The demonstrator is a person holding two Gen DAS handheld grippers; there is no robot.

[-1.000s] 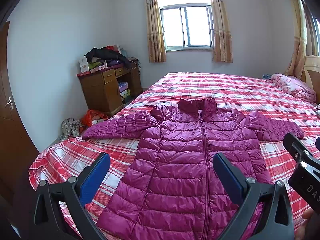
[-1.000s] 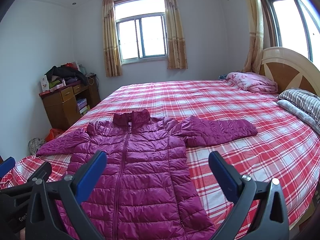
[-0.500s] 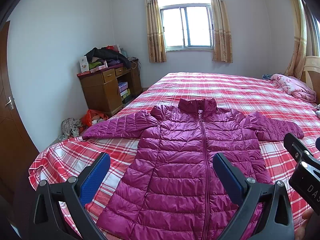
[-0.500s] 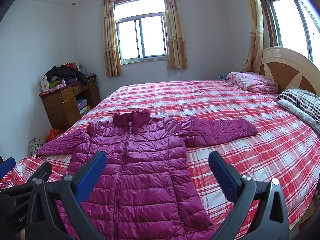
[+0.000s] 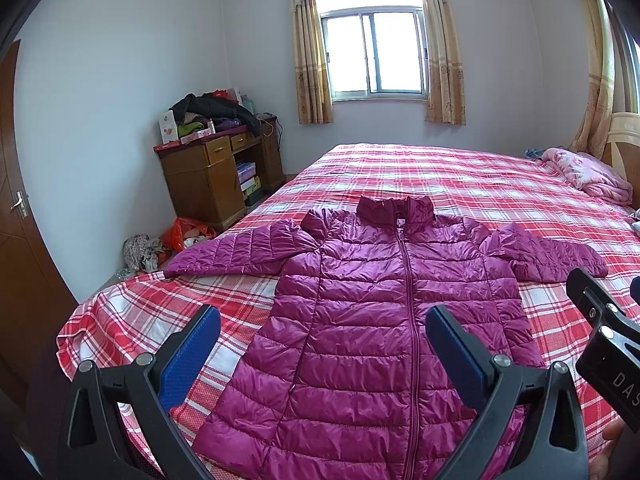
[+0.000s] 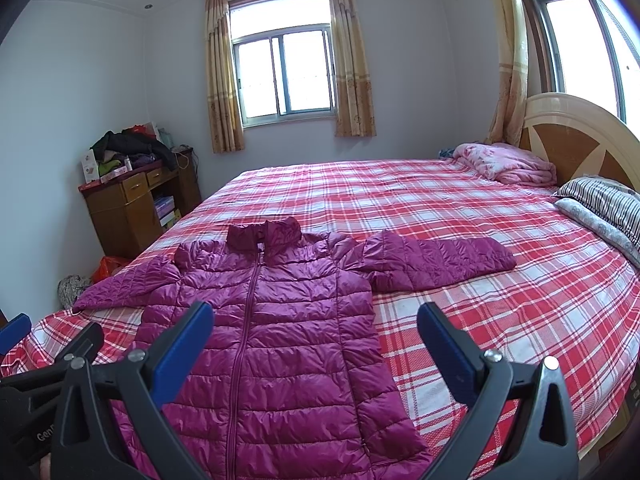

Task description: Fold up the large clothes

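Left wrist: jacket [image 5: 384, 320] beyond hand-held gripper [image 5: 322, 332].

Bright daylight through blown-out window [image 5: 374, 50], soft faint shadows, sharp focus, strong fisheye bending, dark vignetted corners.

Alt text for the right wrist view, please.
A magenta puffer jacket lies flat and zipped, sleeves spread, on a red plaid bed. The open right gripper hovers over it, holding nothing, with the left gripper at lower left.
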